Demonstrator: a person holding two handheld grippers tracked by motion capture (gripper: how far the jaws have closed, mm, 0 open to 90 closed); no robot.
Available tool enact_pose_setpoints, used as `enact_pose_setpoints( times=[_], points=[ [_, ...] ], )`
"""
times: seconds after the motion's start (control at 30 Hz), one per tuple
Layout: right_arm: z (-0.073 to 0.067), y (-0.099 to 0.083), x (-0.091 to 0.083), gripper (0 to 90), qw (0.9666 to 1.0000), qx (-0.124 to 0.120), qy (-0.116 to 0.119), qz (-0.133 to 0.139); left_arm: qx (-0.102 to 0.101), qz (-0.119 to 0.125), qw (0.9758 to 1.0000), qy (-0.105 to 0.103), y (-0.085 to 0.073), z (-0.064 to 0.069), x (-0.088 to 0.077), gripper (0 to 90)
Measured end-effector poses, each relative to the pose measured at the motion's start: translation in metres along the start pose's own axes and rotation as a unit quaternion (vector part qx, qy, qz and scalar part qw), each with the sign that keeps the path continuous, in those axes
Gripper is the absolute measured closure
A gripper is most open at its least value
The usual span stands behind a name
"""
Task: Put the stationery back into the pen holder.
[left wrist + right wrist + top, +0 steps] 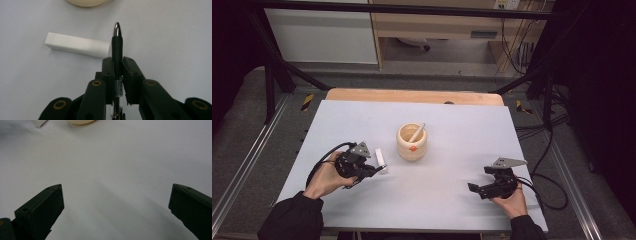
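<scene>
The left tool (pixel 117 62) pinches a black pen (pixel 117 42) mid-barrel, tip forward, just above the surface (pixel 452 200) beside a white block (pixel 78 45). The pen looks light, stiff and smooth, likely to swivel; gripping the rubber sleeve seems safest. The right tool (pixel 116 202) stands spread, holding nothing.

High view: a table (pixel 462 130) with a pale grey-blue top and a wooden far edge stands at centre on a grey floor (pixel 242 130). Black frame bars (pixel 272 65) cross the upper edge and slant down both sides. Wooden shelving (pixel 437 25) and a white panel (pixel 319 35) occupy the upper middle; black cables (pixel 552 125) trail at right; the far corners lie dark
</scene>
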State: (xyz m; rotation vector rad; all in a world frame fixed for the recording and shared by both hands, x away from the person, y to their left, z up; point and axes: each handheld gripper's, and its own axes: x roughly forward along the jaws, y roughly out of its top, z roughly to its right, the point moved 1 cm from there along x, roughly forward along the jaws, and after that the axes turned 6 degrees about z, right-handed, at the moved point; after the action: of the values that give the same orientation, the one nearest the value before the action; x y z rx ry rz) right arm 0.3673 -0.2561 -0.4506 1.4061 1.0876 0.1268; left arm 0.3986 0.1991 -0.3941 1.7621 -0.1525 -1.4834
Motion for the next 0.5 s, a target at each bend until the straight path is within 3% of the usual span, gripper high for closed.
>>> enact_pose_setpoints(
  times=[0.5],
  points=[
    [0.0,0.0,0.0,0.7,1.0,-0.002,-0.001,-0.002,-0.027,0.046,0.9984,0.021,0.017,0.0,-0.008,79.5]
  ],
)
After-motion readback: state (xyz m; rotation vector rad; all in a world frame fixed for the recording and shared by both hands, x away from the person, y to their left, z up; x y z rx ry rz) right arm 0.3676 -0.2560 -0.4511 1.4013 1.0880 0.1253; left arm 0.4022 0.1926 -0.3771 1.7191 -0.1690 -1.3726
